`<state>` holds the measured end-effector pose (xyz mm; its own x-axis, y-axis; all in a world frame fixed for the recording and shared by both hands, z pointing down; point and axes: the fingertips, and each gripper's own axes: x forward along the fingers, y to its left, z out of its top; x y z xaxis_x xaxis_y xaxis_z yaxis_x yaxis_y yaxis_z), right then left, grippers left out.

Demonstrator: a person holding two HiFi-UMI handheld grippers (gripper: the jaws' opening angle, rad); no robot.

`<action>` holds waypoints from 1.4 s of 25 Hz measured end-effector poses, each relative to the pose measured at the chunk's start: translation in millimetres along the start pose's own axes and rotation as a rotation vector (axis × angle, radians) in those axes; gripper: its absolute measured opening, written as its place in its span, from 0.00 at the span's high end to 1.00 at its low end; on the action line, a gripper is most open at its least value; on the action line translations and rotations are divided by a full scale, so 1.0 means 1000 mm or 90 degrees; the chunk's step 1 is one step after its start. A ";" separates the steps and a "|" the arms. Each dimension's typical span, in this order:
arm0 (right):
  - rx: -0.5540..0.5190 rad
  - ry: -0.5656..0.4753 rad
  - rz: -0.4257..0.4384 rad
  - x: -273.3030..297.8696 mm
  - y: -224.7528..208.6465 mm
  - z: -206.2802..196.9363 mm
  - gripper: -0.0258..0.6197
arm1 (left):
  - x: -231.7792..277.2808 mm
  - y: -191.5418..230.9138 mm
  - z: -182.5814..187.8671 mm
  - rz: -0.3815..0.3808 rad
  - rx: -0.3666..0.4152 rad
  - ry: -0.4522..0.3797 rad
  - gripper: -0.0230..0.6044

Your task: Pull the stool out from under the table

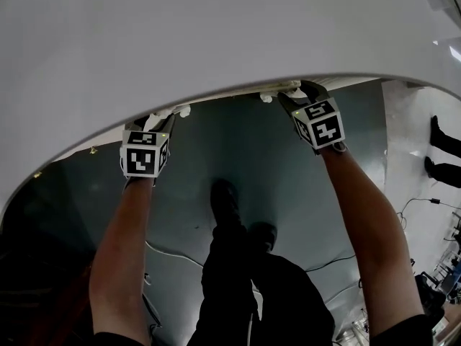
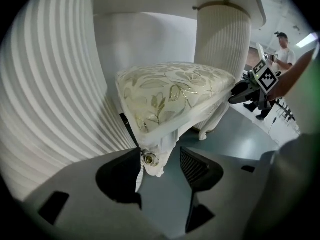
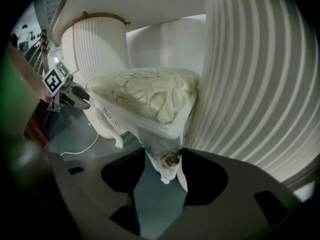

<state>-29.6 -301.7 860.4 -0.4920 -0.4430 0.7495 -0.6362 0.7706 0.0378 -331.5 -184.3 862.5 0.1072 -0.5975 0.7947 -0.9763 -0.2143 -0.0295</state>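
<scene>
The stool (image 2: 172, 96) has a cream, leaf-patterned cushion and carved white legs, and it stands under the white table (image 1: 180, 34). In the head view only small parts of its legs (image 1: 173, 112) show past the table's edge. My left gripper (image 2: 160, 159) is open around one front leg (image 2: 152, 159), which lies against the left pad with a gap to the right pad. My right gripper (image 3: 164, 159) is open around the other front leg (image 3: 171, 159), with floor showing beside the leg. In the head view the left gripper (image 1: 160, 117) and the right gripper (image 1: 295, 92) both reach under the table's edge.
Fluted white table pedestals (image 2: 222, 59) (image 2: 45, 109) stand close on both sides of the stool. My shoes (image 1: 225, 197) are on the grey floor, with cables (image 1: 173, 254) near them. Another person (image 2: 282, 49) stands off to the right.
</scene>
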 end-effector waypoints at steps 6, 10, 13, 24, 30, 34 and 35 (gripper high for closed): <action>0.007 0.003 0.024 0.006 0.006 -0.002 0.56 | 0.005 0.006 -0.009 -0.002 0.017 0.019 0.55; 0.020 0.005 0.035 0.004 0.002 -0.002 0.58 | 0.013 0.004 0.001 -0.012 -0.034 0.004 0.56; 0.029 -0.001 0.034 -0.002 0.012 -0.006 0.58 | 0.006 0.004 -0.003 -0.030 -0.067 -0.004 0.56; -0.007 0.025 0.056 -0.026 0.032 -0.041 0.59 | -0.026 -0.040 -0.056 -0.039 -0.134 0.000 0.57; 0.013 0.049 0.056 -0.032 0.036 -0.049 0.59 | -0.027 -0.043 -0.059 -0.057 -0.128 0.016 0.57; 0.026 0.059 0.061 -0.035 0.040 -0.051 0.59 | -0.029 -0.041 -0.058 -0.064 -0.120 0.025 0.57; 0.034 0.060 0.062 -0.036 0.041 -0.052 0.59 | -0.030 -0.040 -0.058 -0.065 -0.122 0.024 0.57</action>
<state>-7.0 -230.5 868.8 -0.4973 -0.3201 0.8064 -0.6193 0.7819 -0.0716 -306.4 -113.0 874.8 0.2032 -0.5504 0.8098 -0.9791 -0.1193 0.1646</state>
